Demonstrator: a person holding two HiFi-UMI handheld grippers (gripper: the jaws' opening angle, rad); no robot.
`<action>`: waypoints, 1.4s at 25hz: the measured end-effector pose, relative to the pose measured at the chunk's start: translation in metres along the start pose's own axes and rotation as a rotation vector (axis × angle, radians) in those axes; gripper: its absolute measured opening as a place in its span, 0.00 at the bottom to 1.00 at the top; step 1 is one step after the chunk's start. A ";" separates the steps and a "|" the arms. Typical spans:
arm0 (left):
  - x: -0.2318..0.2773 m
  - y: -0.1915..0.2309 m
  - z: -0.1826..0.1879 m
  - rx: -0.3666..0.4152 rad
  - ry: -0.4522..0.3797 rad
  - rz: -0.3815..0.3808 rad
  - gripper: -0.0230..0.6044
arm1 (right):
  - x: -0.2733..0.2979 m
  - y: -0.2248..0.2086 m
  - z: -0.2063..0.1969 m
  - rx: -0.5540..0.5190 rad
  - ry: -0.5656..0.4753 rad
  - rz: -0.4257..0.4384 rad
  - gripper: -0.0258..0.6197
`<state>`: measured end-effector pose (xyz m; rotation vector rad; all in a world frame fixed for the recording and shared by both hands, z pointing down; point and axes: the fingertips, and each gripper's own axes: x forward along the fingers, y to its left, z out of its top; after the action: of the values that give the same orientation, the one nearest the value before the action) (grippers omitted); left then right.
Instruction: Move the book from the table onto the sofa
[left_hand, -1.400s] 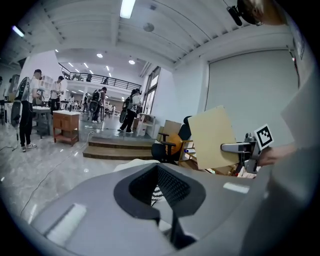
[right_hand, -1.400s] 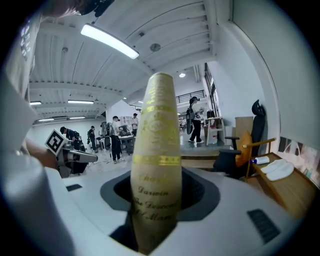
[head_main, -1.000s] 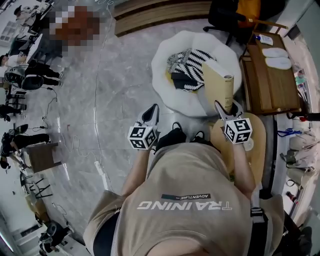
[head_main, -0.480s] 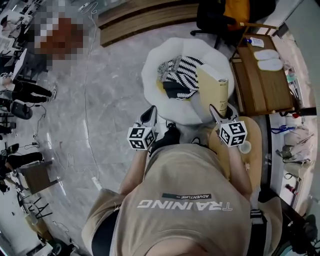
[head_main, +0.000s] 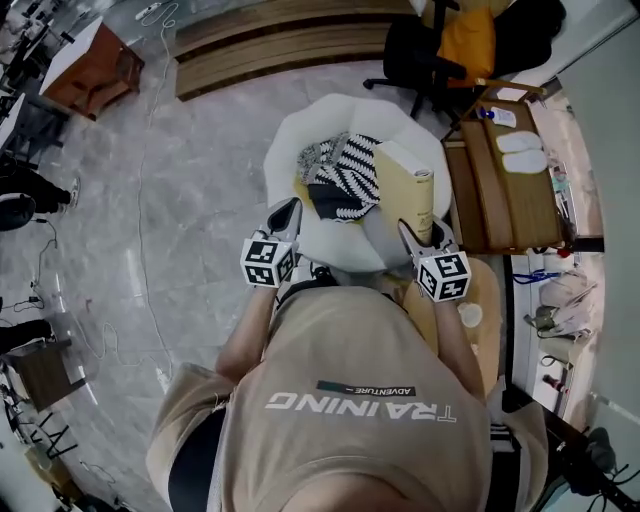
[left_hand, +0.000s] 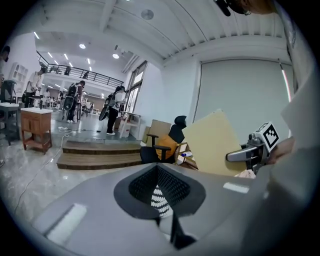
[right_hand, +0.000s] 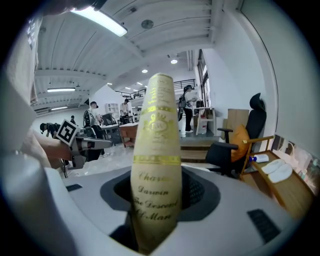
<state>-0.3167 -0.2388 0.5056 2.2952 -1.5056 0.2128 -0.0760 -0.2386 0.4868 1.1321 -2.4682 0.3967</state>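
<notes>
You're pinching the book in your right gripper. It's standing upright between the jaws, a cream cover with gold lettering on the spine, with the white sofa just ahead. Your left gripper is sitting pressed together, empty.

The cream book with gilt lettering on its spine stands upright in the right gripper, over the round white sofa's 3 o'clock edge.

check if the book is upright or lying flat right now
Upright: in the right gripper view the book stands on end, spine facing the camera, clamped between the right gripper's jaws.
</notes>
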 end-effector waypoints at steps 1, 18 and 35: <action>0.002 0.007 -0.001 -0.007 0.006 -0.003 0.02 | 0.007 0.001 0.002 0.008 0.008 -0.007 0.36; 0.048 0.046 -0.008 -0.037 0.080 -0.077 0.02 | 0.068 -0.011 -0.002 0.023 0.145 -0.015 0.36; 0.100 -0.003 0.013 -0.014 0.185 0.050 0.02 | 0.111 -0.097 -0.053 0.191 0.141 0.137 0.36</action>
<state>-0.2734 -0.3274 0.5263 2.1629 -1.4665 0.4148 -0.0549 -0.3513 0.5933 0.9719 -2.4295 0.7409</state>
